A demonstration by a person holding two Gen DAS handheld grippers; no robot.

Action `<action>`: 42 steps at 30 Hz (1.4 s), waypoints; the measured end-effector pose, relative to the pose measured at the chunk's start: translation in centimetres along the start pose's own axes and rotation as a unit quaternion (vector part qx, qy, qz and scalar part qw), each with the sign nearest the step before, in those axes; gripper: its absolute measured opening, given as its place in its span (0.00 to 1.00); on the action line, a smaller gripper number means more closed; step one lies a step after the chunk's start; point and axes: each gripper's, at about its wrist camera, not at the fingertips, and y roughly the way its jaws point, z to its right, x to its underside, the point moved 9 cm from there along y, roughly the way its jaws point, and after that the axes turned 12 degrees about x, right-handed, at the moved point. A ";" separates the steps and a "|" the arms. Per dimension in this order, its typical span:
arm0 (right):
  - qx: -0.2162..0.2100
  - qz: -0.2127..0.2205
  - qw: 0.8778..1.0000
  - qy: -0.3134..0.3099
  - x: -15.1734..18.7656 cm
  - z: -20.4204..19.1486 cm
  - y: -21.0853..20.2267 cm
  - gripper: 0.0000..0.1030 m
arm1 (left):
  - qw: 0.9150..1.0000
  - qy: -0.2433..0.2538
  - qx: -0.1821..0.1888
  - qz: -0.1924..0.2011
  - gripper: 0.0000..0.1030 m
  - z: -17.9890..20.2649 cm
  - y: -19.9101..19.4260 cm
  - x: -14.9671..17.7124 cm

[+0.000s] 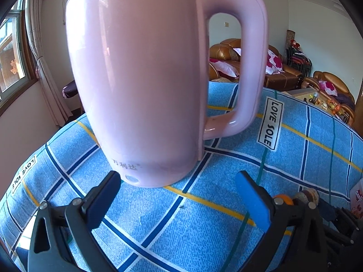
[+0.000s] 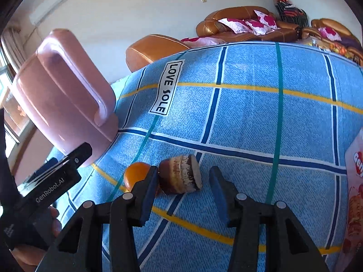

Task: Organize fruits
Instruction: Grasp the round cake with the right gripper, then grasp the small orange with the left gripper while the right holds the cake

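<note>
A brown, white-streaked stubby fruit (image 2: 181, 174) lies on its side on the blue plaid cloth (image 2: 249, 117). My right gripper (image 2: 183, 179) is open around it: the left pad is at its side and a gap shows at the right pad. An orange fruit (image 2: 135, 174) sits just left of it, partly behind the left finger. In the left wrist view, my left gripper (image 1: 179, 181) is open and holds nothing, right in front of the base of a pink kettle (image 1: 145, 79). The orange (image 1: 282, 198) and the brown fruit (image 1: 306, 195) peek out behind its right finger.
The pink kettle (image 2: 61, 99) stands upright at the left of the cloth. A printed snack packet (image 2: 354, 192) lies at the right edge. A hand (image 2: 54, 224) grips the left tool at lower left. Brown sofas (image 2: 245, 25) stand beyond the table.
</note>
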 end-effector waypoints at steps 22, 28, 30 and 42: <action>0.114 0.147 0.982 0.010 0.1 5.9 -8.6 0.32 | 0.976 0.102 0.178 -0.068 0.86 10.7 2.1 2.6; 0.107 0.135 0.985 0.012 0.6 6.0 -8.1 0.32 | 0.972 0.093 0.188 -0.110 0.59 11.2 3.6 3.2; 0.107 0.133 0.985 0.011 0.7 5.9 -8.0 0.32 | 0.972 0.094 0.190 -0.107 0.52 11.4 3.5 3.1; 0.141 0.195 0.971 0.006 0.3 6.0 -9.9 0.32 | 0.978 0.103 0.181 -0.010 0.36 10.8 -0.1 1.3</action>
